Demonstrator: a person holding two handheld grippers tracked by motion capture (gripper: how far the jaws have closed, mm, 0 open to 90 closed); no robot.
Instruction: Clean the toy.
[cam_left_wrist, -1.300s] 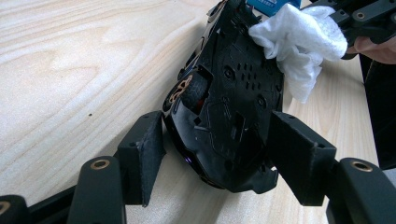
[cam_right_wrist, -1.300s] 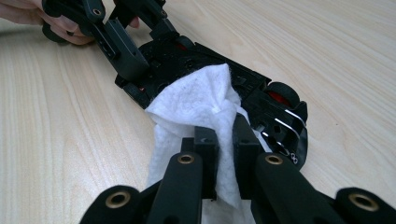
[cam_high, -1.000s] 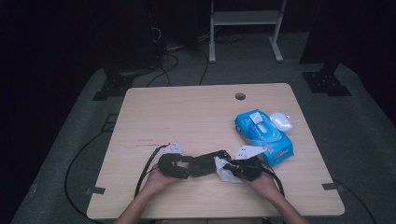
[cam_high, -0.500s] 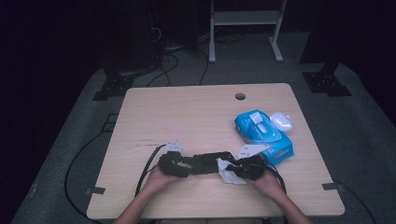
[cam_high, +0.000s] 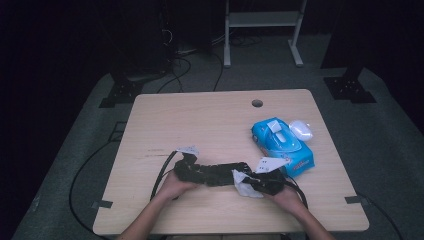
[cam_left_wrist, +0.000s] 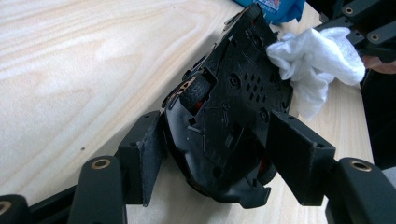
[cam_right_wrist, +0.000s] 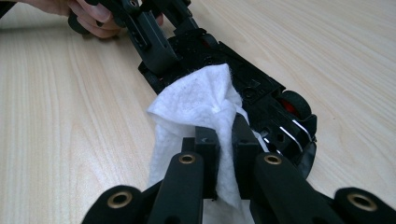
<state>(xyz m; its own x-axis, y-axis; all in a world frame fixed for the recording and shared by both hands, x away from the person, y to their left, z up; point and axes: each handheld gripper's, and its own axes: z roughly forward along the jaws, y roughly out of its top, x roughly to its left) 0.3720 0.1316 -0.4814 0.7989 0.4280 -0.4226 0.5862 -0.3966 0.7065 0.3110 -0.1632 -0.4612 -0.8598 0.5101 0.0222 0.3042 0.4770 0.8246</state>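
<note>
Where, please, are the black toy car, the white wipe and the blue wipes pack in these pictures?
black toy car (cam_left_wrist: 233, 116), left gripper view, on its underside.
white wipe (cam_right_wrist: 196, 102), right gripper view, on its bunched front.
blue wipes pack (cam_high: 285, 147), high view, on its top face.

We see our right tongs (cam_right_wrist: 225, 140) pinching a crumpled white wipe (cam_right_wrist: 196, 102), pressed against the black underside of a toy car (cam_right_wrist: 252, 93) lying on the pale wooden surface (cam_right_wrist: 70, 116). Farther off, the left tongs (cam_right_wrist: 154, 42) clamp the car's far end, with fingers (cam_right_wrist: 93, 16) behind them.
</note>
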